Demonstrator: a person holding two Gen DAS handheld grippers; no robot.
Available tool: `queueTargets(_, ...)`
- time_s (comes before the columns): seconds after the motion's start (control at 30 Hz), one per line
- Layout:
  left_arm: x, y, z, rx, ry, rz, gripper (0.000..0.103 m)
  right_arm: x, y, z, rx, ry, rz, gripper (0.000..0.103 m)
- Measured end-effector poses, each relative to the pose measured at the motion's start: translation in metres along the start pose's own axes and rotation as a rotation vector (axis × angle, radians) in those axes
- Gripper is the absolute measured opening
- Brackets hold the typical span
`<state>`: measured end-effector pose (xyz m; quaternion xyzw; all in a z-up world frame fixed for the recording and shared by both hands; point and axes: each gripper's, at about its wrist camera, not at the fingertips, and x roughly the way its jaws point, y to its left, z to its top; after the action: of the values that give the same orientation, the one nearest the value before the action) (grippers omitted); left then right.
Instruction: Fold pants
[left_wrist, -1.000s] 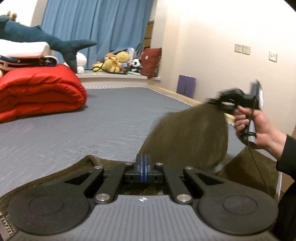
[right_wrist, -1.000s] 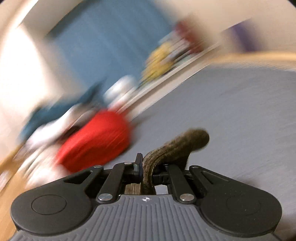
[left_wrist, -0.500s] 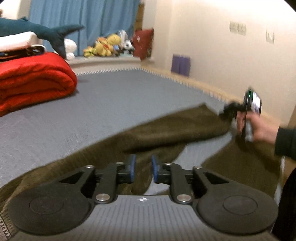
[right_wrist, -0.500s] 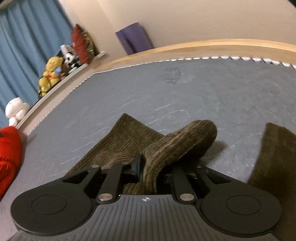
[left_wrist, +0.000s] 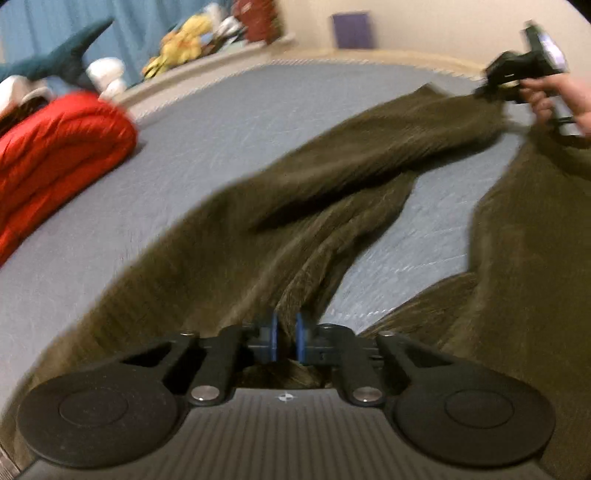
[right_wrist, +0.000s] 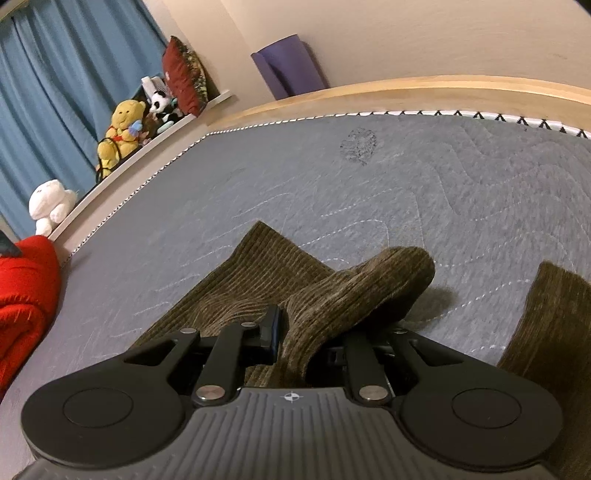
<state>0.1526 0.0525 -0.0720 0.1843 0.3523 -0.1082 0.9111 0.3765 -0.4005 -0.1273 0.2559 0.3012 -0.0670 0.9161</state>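
Olive-brown corduroy pants (left_wrist: 332, 192) lie spread across the grey mattress (left_wrist: 229, 122). My left gripper (left_wrist: 285, 341) is shut on a bunched fold of the pants near the lower middle of its view. My right gripper (right_wrist: 295, 332) is shut on a leg end of the pants (right_wrist: 351, 291), which loops over its fingers. It also shows in the left wrist view (left_wrist: 517, 74) at the far right, holding one leg pulled taut above the mattress. The other leg (left_wrist: 524, 229) lies at the right.
A folded red quilt (left_wrist: 55, 147) lies at the left of the mattress. Plush toys (right_wrist: 122, 129) and a dark red cushion (right_wrist: 181, 77) line the sill by the blue curtain (right_wrist: 55, 92). The wooden bed frame (right_wrist: 406, 88) runs along the far edge.
My left gripper has shut on a fold of the pants after being open half a second ago. The right gripper has lowered the leg end toward the mattress and now holds steady.
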Motion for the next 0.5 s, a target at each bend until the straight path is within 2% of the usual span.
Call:
queueTargets(0.07,-0.026,0.010,0.004,0.076,-0.065,0.025,0.008,-0.009,-0.001,0.007,0.009,-0.045,0.013,0.008)
queueTargets(0.1,-0.036,0.021,0.003,0.061,-0.079,0.024,0.008,-0.016,0.000,0.011,0.012,-0.088,0.029,0.007)
queueTargets(0.13,-0.042,0.033,-0.001,0.034,-0.083,0.015,0.008,-0.033,0.007,0.020,0.006,-0.169,0.059,0.007)
queueTargets(0.23,-0.044,0.049,-0.020,0.032,-0.022,-0.083,0.008,-0.040,0.012,0.022,-0.023,-0.200,0.051,0.007)
queueTargets(0.3,-0.041,0.044,-0.032,0.066,0.030,-0.178,0.009,-0.031,0.009,0.017,-0.047,-0.149,-0.035,0.007)
queueTargets(0.37,-0.043,0.039,-0.036,0.079,0.048,-0.207,0.016,-0.015,0.001,0.009,-0.062,-0.037,-0.178,0.008)
queueTargets(0.4,-0.046,0.040,-0.034,0.062,0.043,-0.215,0.022,-0.007,-0.005,0.006,-0.048,0.030,-0.238,0.009)
queueTargets(0.43,-0.051,0.046,-0.031,0.016,0.028,-0.244,0.035,-0.003,-0.014,0.003,-0.008,0.076,-0.275,0.011)
queueTargets(0.47,-0.057,0.054,-0.028,-0.039,-0.003,-0.281,0.040,-0.005,-0.023,0.003,0.048,0.079,-0.267,0.013)
queueTargets(0.5,-0.064,0.062,-0.026,-0.096,-0.042,-0.316,0.040,-0.009,-0.027,0.006,0.074,0.067,-0.269,0.014)
